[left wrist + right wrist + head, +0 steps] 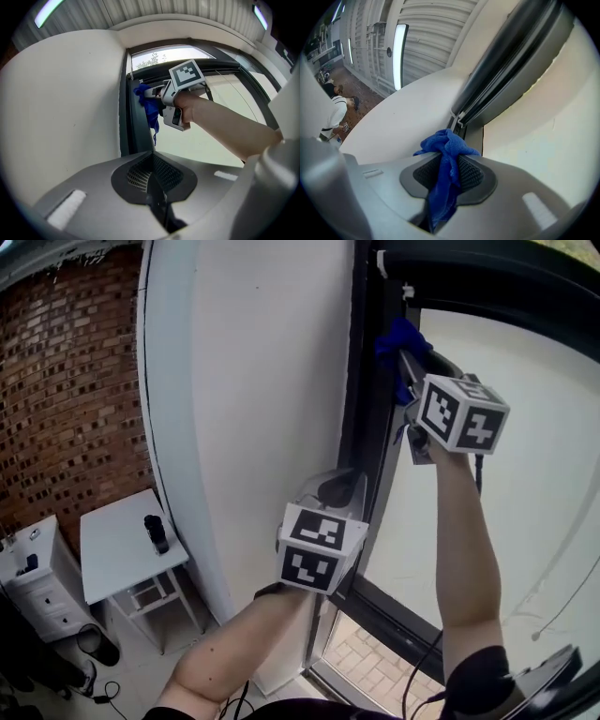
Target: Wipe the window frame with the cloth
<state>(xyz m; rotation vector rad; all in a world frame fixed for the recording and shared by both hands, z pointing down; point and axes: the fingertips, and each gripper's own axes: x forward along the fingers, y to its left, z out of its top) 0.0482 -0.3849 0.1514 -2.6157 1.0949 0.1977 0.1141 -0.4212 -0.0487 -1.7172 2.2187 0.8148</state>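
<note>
A blue cloth [446, 174] is bunched between the jaws of my right gripper [446, 157], which is shut on it. The cloth [401, 348] is pressed against the dark window frame [361, 399] high up near its top corner; it also shows as the cloth [149, 105] hanging against the frame [136, 126] in the left gripper view. My left gripper [337, 488] is lower down, close to the same upright frame member. Its jaws [153, 161] are shut with nothing between them.
A white wall [253, 381] lies left of the frame, the pale window pane [534, 512] to its right. Below stand a small white table [122, 545] with a dark object, a white cabinet [33, 582], and a brick wall [70, 381]. A cable [422, 662] hangs by the right arm.
</note>
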